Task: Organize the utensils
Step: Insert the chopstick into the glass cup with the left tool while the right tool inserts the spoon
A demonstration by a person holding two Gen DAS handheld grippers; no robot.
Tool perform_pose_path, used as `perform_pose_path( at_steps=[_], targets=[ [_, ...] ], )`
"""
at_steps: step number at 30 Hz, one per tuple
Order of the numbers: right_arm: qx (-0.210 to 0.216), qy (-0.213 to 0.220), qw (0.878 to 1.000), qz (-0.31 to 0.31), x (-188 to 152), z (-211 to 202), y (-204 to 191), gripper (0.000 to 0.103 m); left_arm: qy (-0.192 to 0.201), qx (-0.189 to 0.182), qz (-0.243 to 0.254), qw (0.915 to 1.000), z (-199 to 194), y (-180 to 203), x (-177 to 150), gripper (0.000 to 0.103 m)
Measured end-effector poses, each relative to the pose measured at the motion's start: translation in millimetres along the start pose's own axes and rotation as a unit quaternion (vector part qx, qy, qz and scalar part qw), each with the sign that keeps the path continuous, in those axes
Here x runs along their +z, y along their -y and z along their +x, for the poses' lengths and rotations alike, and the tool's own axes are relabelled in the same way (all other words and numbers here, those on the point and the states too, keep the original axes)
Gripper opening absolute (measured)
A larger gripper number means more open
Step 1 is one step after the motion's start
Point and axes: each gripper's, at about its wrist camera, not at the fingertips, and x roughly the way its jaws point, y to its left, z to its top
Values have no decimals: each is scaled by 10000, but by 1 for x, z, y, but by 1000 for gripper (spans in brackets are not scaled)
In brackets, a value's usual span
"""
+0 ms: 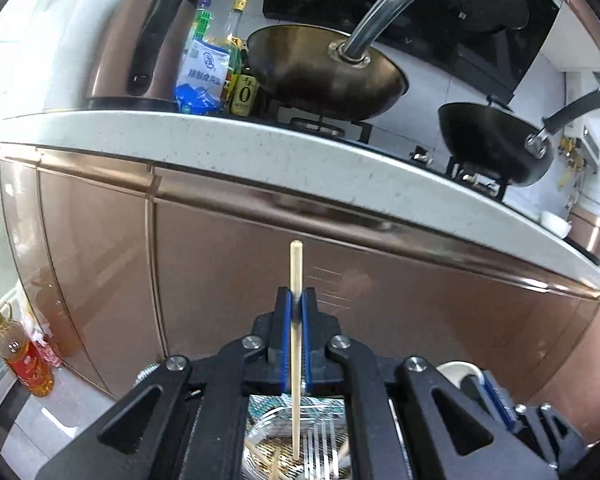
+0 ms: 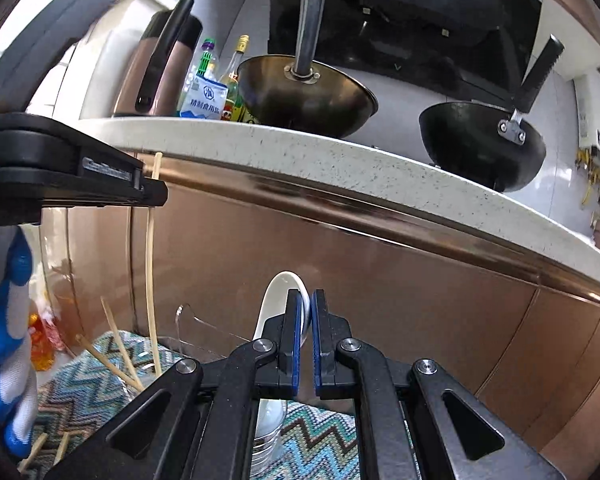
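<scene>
My left gripper (image 1: 299, 300) is shut on a pale wooden chopstick (image 1: 296, 264) that stands upright, its lower end hanging over a clear glass dish (image 1: 260, 436) with loose chopsticks and a fork (image 1: 320, 444). In the right wrist view the same left gripper (image 2: 152, 192) comes in from the left with the chopstick (image 2: 150, 248). My right gripper (image 2: 308, 304) is shut on a white ceramic spoon (image 2: 278, 292), bowl end up. The spoon's handle reaches down toward a ribbed clear glass (image 2: 268, 448). Several chopsticks (image 2: 118, 340) lean in a clear container (image 2: 192, 326).
A zigzag-patterned mat (image 2: 320, 436) lies under the glassware. A copper cabinet front (image 1: 400, 320) stands close ahead under a speckled white counter edge (image 1: 260, 148). Two woks (image 1: 324, 72) (image 1: 496, 144), a kettle (image 1: 144, 40) and bottles (image 1: 204, 76) stand on it. An oil bottle (image 1: 24, 360) is on the floor.
</scene>
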Motion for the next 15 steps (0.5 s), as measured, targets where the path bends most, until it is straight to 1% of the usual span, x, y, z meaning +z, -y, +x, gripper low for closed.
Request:
perform_pose_path(
  at_steps=[3,6,8,10,12,15],
  targets=[
    [-42,-16,9999,-127,-8,2,-5,5,-17,82,-1,10000,7,1,-8,4],
    [-1,-94,9998,-146,-16,4,-7,6,74,230,75,9997,7,0,-16,4],
    [56,-98,9999,-53,-19,1,-4,13,140,268,40,9995,4,-2,-19,6],
    [95,-63,9999,55,-18,-2,0,31,138,249,39,9996,1,-4,-19,6],
    [131,-62,9998,137,-15,-6,4,36,144,242,74,9996,-6,-4,-19,6],
    [115,-17,9998,154,-7,-18,9,36,160,201,84,9996,-17,-3,-15,9]
  ],
)
